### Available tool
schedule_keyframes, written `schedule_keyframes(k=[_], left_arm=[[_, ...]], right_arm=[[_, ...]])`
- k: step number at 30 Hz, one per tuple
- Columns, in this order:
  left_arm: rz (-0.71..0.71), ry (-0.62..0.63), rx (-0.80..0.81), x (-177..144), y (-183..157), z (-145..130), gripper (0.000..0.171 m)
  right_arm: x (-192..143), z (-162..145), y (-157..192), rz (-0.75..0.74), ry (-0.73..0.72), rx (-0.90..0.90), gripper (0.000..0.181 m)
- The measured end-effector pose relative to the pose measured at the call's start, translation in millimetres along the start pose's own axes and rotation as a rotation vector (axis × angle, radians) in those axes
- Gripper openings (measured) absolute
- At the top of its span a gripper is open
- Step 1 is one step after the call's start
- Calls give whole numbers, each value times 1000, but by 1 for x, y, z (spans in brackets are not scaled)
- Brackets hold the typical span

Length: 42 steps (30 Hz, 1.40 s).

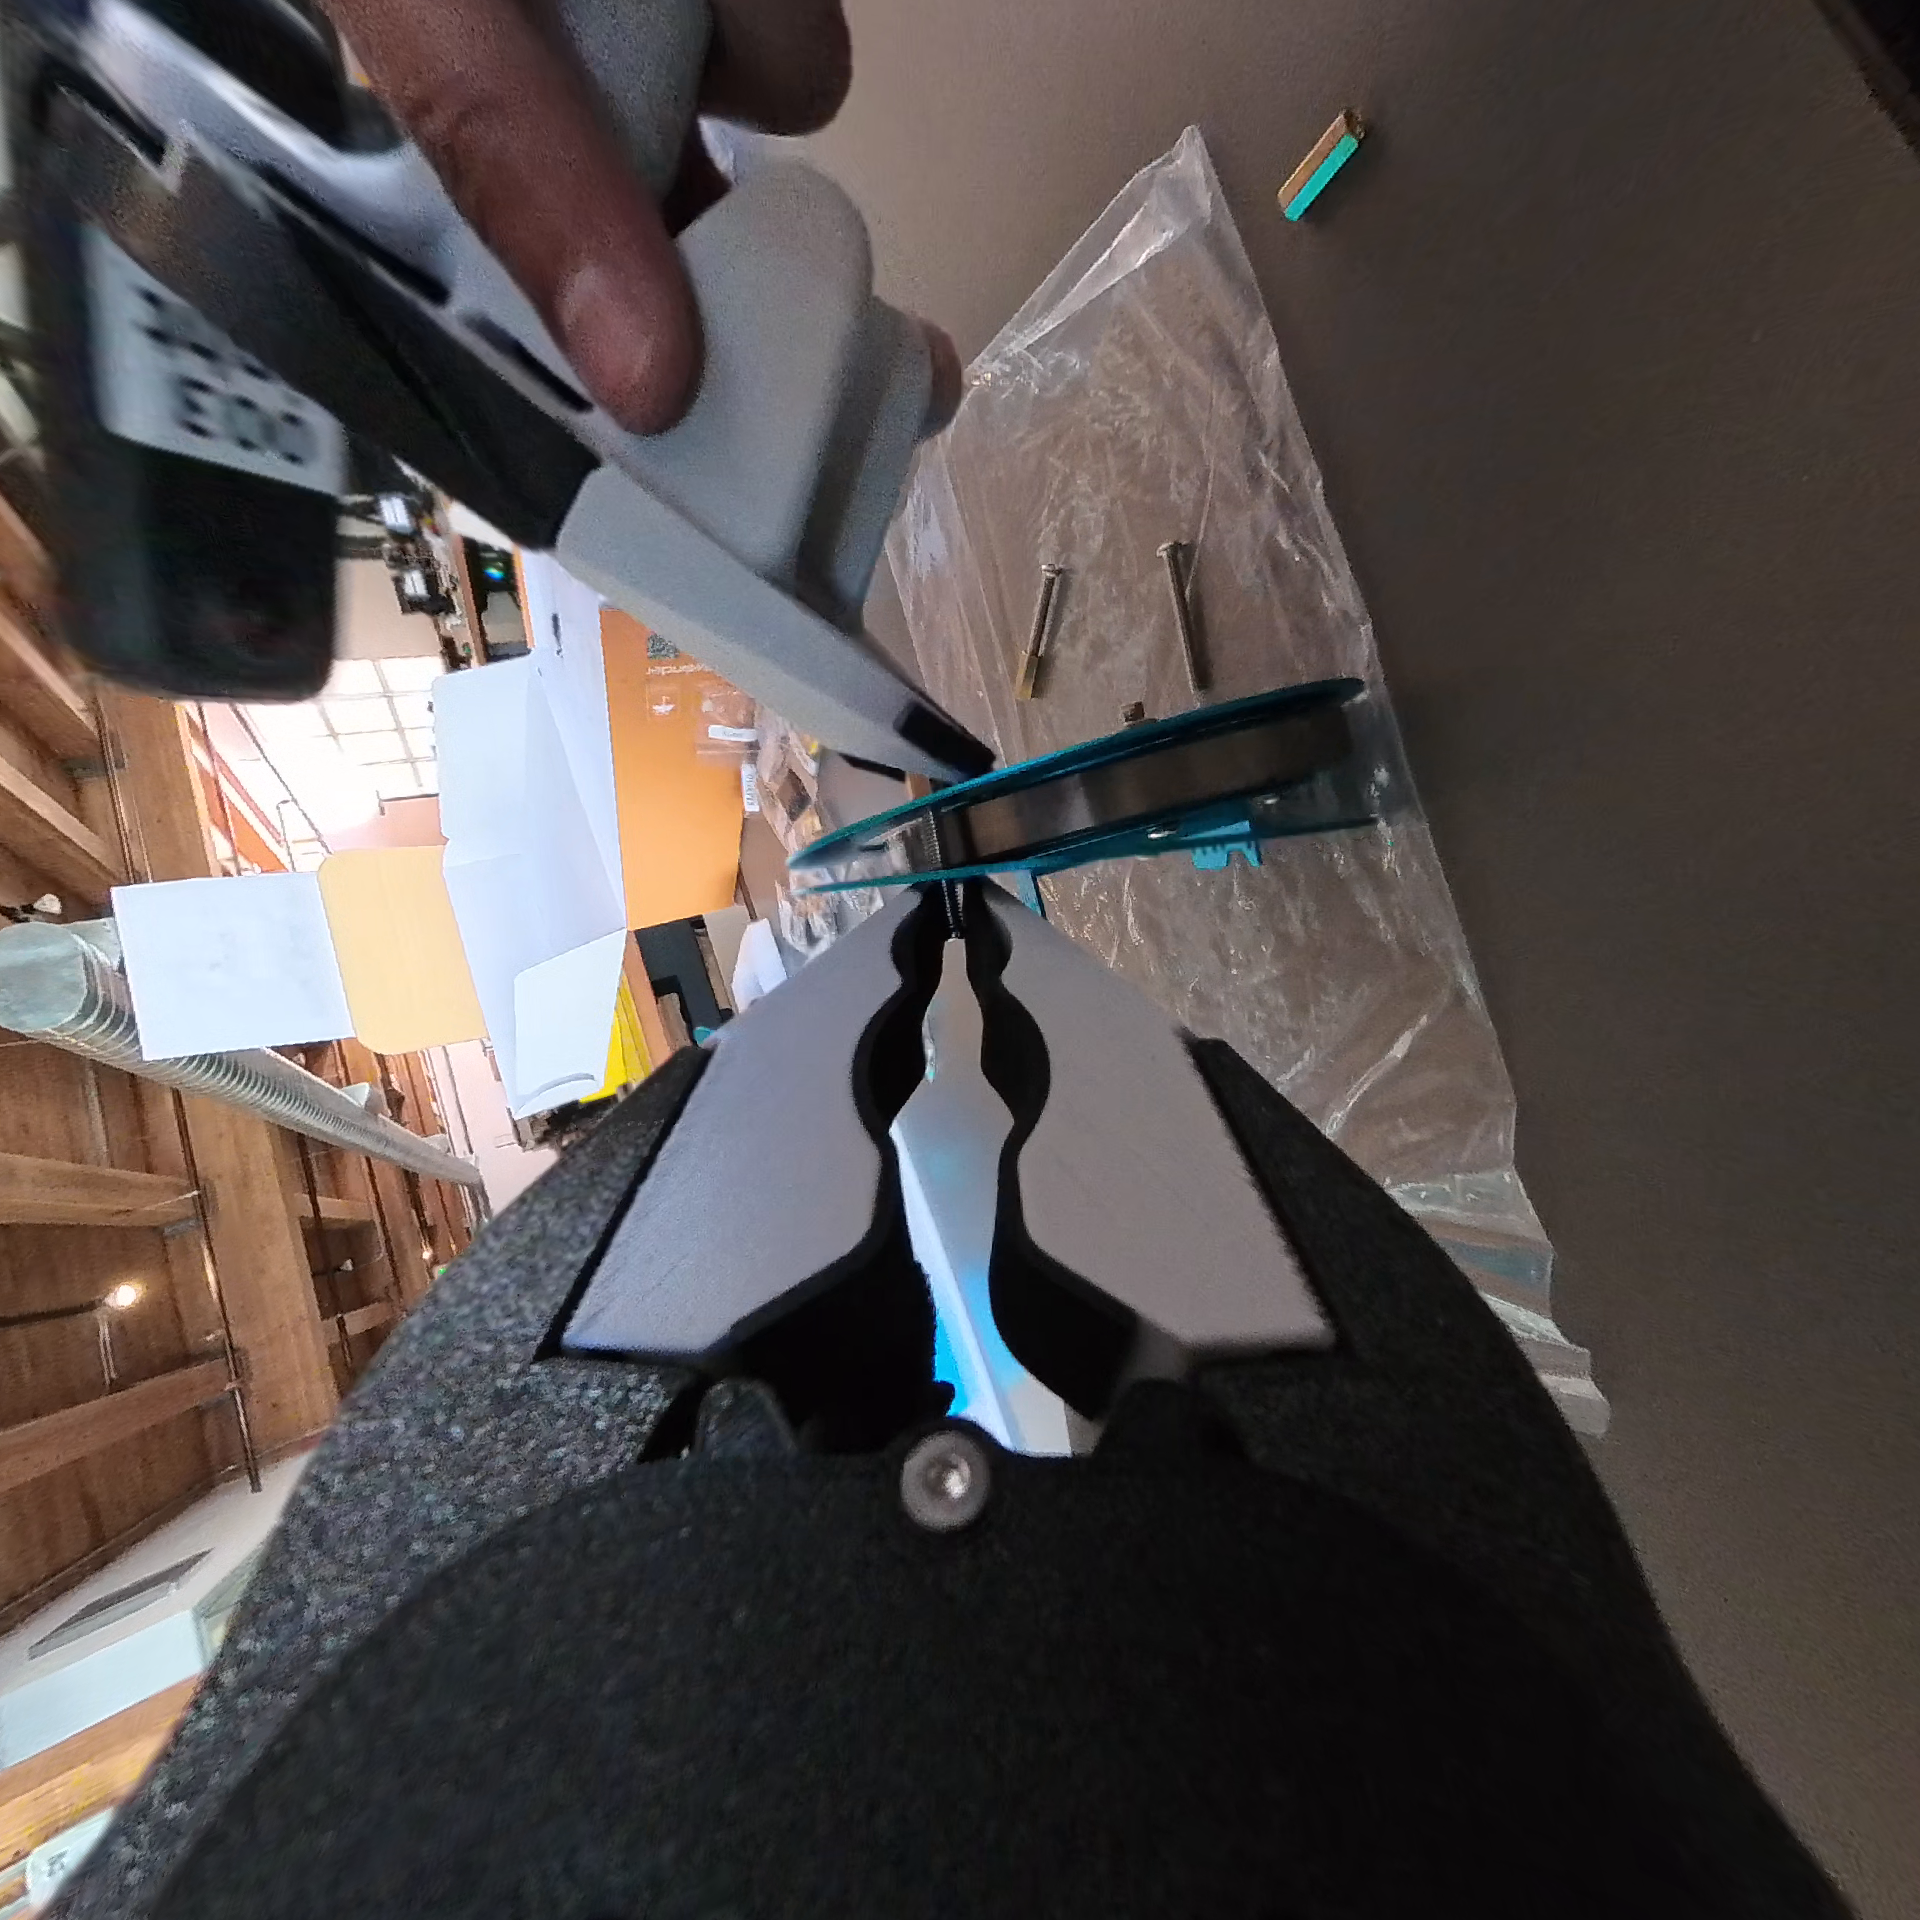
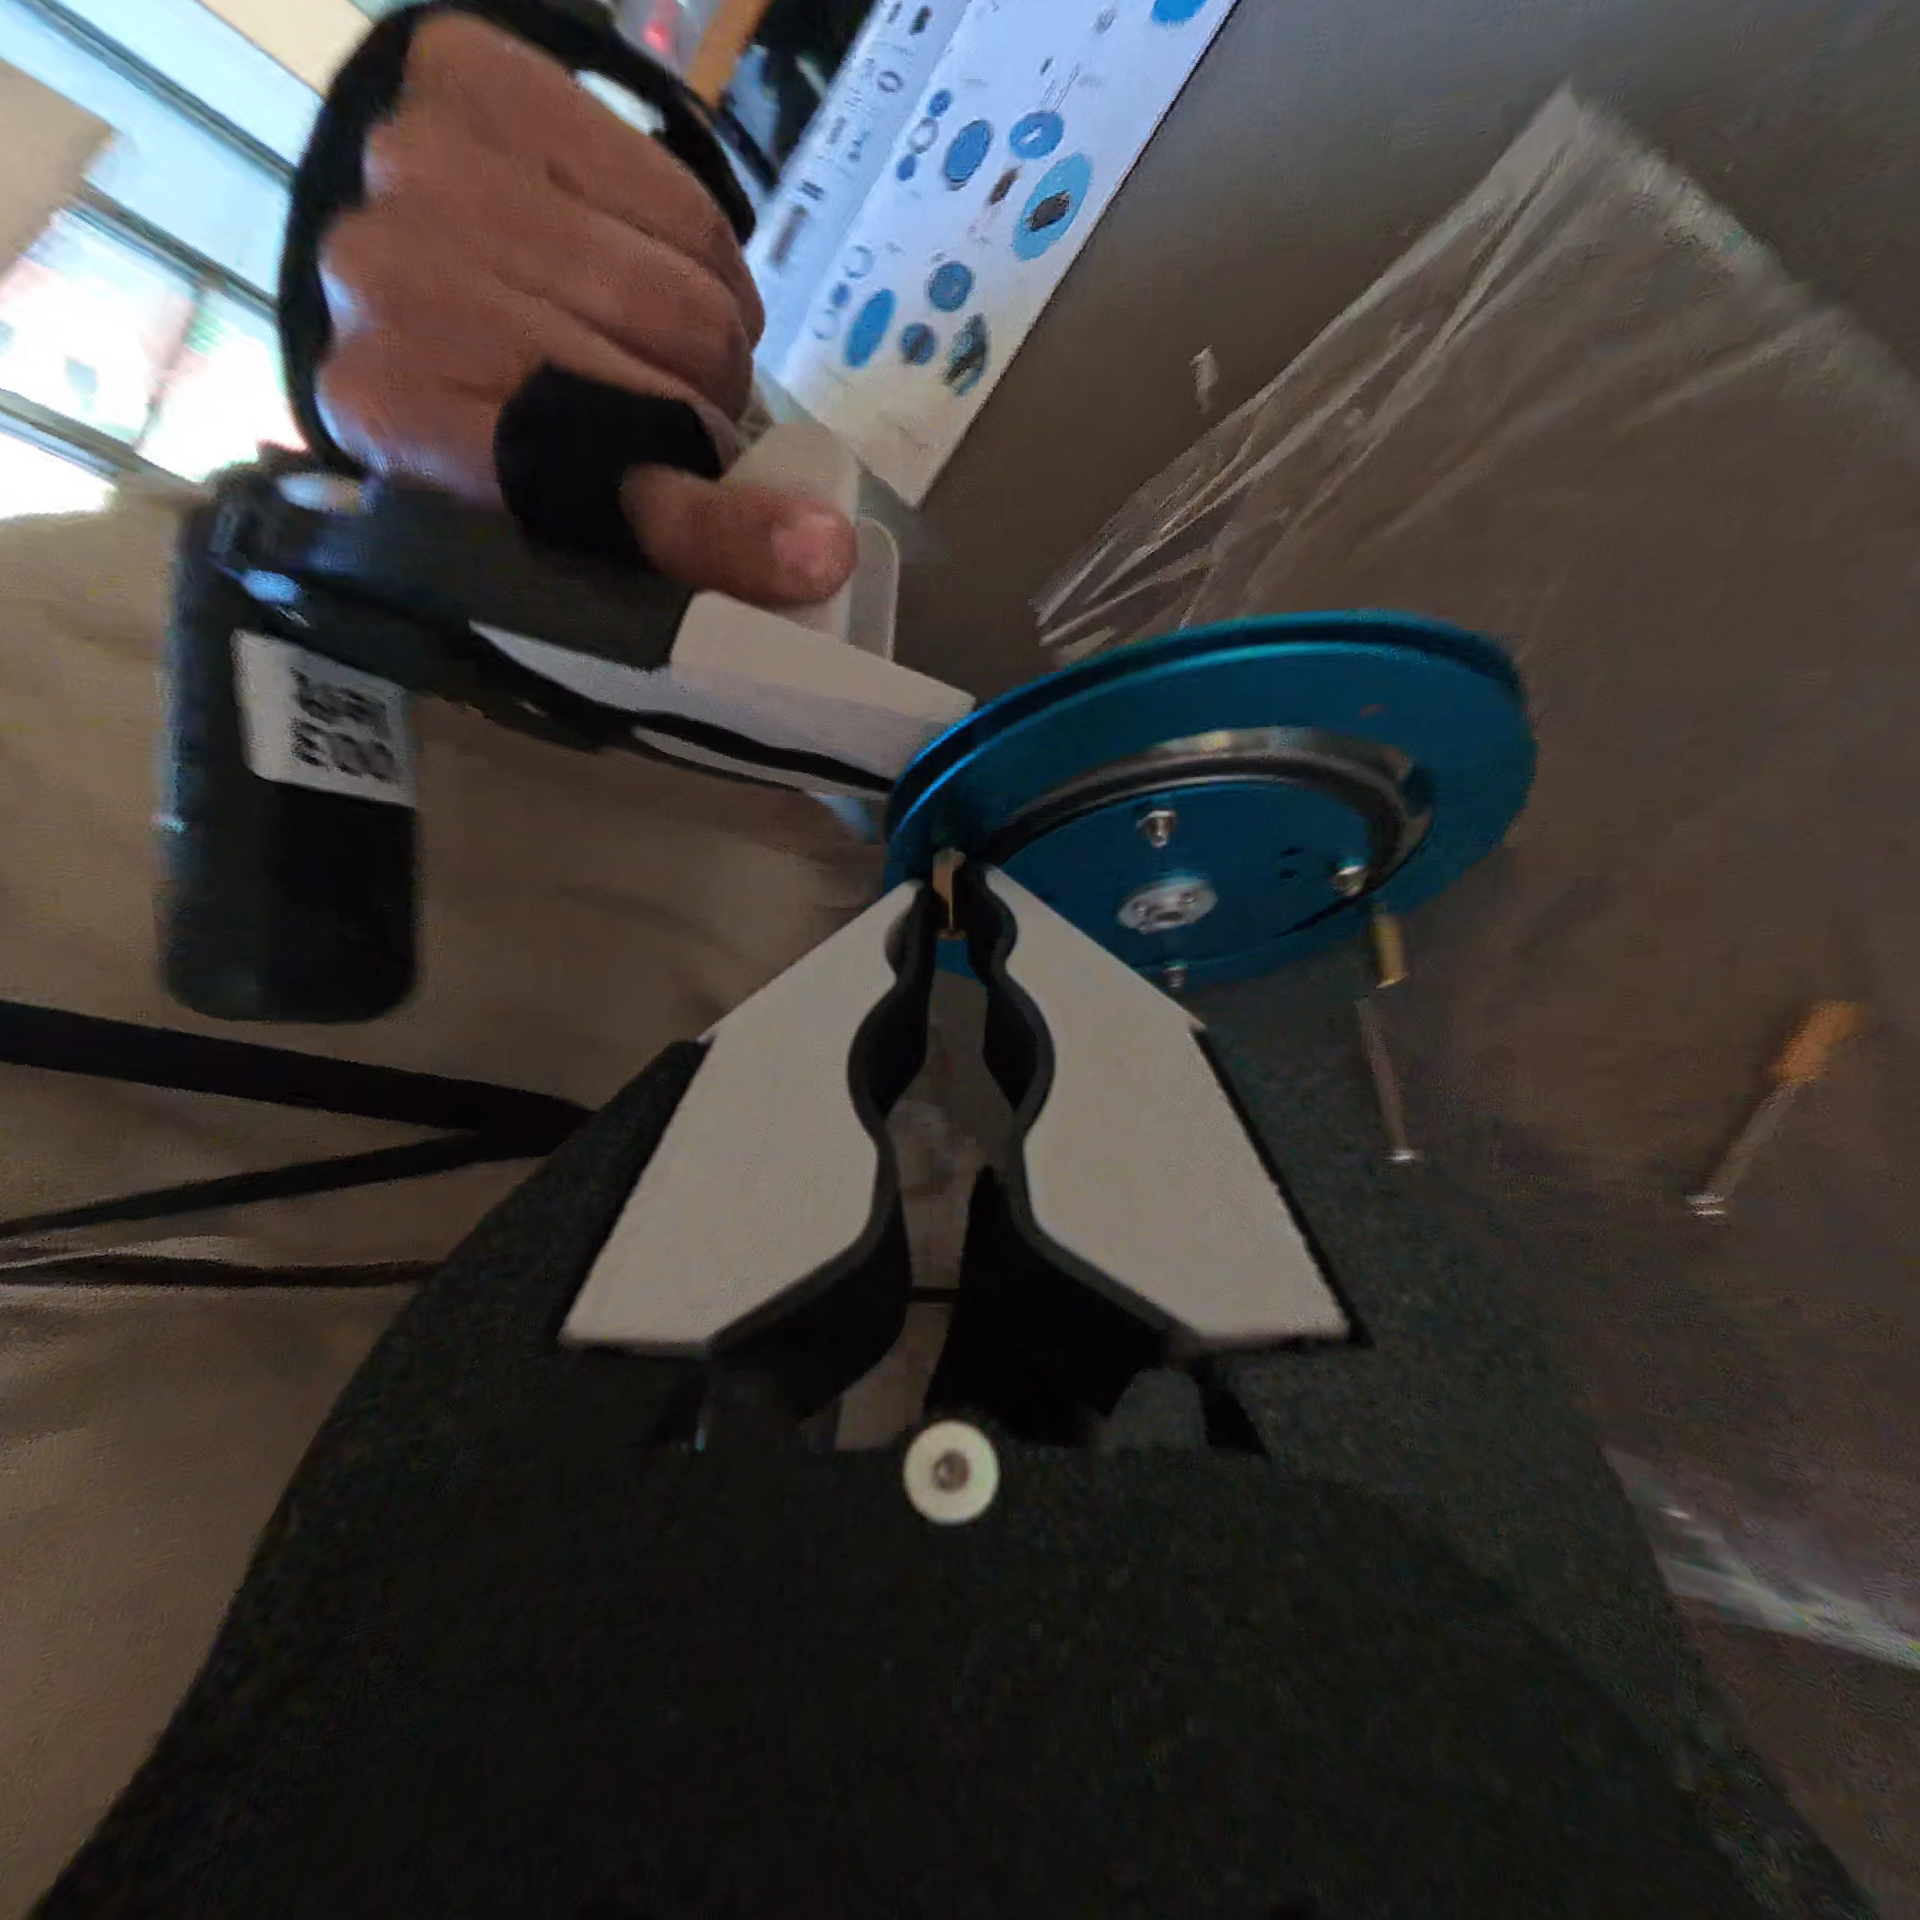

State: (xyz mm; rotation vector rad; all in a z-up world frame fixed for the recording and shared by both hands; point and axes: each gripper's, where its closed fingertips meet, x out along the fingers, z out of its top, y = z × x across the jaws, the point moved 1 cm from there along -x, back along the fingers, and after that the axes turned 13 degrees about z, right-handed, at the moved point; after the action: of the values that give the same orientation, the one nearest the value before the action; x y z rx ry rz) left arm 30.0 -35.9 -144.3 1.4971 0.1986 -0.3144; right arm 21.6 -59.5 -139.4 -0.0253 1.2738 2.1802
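A blue disc assembly (image 1: 1101, 800) with a black ring between two plates is held on edge above a clear plastic bag (image 1: 1195, 436). My left gripper (image 1: 954, 912) is shut on a small black threaded screw (image 1: 952, 902) at the disc's near rim. The right gripper's grey fingertips (image 1: 930, 740) touch the rim from the other side. In the right wrist view, my right gripper (image 2: 948, 896) is shut on a small brass standoff (image 2: 945, 881) against the blue disc (image 2: 1247, 717). The left gripper's fingers (image 2: 831, 717) meet the same rim from the far side.
Two long screws with brass standoffs (image 1: 1042, 629) (image 1: 1184, 618) lie on the bag, also in the right wrist view (image 2: 1382, 1081) (image 2: 1766, 1112). A brass and teal piece (image 1: 1322, 166) lies on the brown table. A printed parts sheet (image 2: 935, 208) lies beyond. Hands (image 2: 540, 270) hold both grippers. Less than 4 cm separates the two grippers' tips.
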Motion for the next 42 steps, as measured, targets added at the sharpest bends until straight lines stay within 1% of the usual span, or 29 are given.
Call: schedule_keyframes(k=[3, 4, 5, 6, 8, 10, 12, 13, 14, 15, 17, 18, 19, 20, 22, 24, 28, 31, 32, 33, 34, 35, 37, 38, 40, 41, 42], left_arm=[[5, -3, -1, 0, 1, 1, 1], [3, -4, -6, 0, 2, 1, 1], [7, -4, -2, 1, 2, 1, 1], [7, -2, -1, 1, 2, -1, 1], [-5, 5, -14, 2, 4, -4, 2], [-12, 11, -26, 3, 4, -7, 1], [-25, 12, -39, 2, 4, -8, 2], [-28, 11, -42, 2, 4, -8, 2], [-29, 11, -43, 2, 3, -7, 2], [-28, 13, -41, 2, 3, -7, 2], [-29, 15, -43, 2, 3, -7, 2], [-30, 15, -43, 1, 2, -7, 2], [-24, 19, -43, 1, 2, -7, 2], [-19, 19, -39, 1, 2, -7, 2], [-4, 17, -27, 0, 1, -7, 1], [7, 12, -19, 0, 0, -5, 1], [24, 4, 3, 0, 1, -2, 1], [27, -1, 11, 0, 1, 1, 1], [28, -2, 12, 1, 1, 1, 1], [30, -1, 14, 1, 2, 1, 2], [30, 1, 12, 2, 2, 0, 2], [30, 1, 8, 2, 2, 0, 2], [24, 0, -4, 3, 3, -1, 2], [21, 3, -11, 3, 3, -1, 2], [15, 7, -19, 4, 4, -3, 1], [14, 8, -19, 5, 4, -4, 2], [12, 10, -22, 5, 4, -4, 2]], right_arm=[[-1, -1, 2, 172, -63, 210, 4], [-1, 0, 2, 208, -75, 243, 4], [-1, 0, 2, 206, -69, 221, 5], [-1, 0, 1, 159, -50, 131, 5], [-2, 4, -2, -29, 4, -159, 5], [-8, 10, -6, -331, 93, -573, 18], [-11, 10, -4, -600, 235, -958, 22], [-10, 8, -3, -702, 308, -1113, 21], [-9, 7, -5, -802, 370, -1223, 20], [-8, 6, -9, -875, 420, -1280, 21], [-4, 7, -9, -932, 431, -1315, 17], [-4, 10, -8, -950, 425, -1320, 8], [-5, 11, -8, -949, 428, -1305, 5], [-5, 11, -8, -924, 418, -1251, 5], [-4, 10, -8, -801, 342, -1073, 4], [-3, 7, -7, -621, 243, -821, 4], [0, 0, -3, -203, 66, -245, 3], [0, -3, 0, 69, -29, 95, 3], [0, -3, 1, 138, -56, 177, 3], [0, -3, 2, 177, -73, 216, 4], [0, -3, 1, 179, -79, 212, 4], [-1, -2, 1, 137, -66, 149, 4], [-1, -2, -2, -54, 18, -125, 4], [-3, 0, -5, -185, 70, -298, 5], [-10, 8, -5, -496, 174, -693, 13], [-11, 11, -1, -618, 223, -861, 13], [-10, 11, 2, -714, 284, -991, 12]])
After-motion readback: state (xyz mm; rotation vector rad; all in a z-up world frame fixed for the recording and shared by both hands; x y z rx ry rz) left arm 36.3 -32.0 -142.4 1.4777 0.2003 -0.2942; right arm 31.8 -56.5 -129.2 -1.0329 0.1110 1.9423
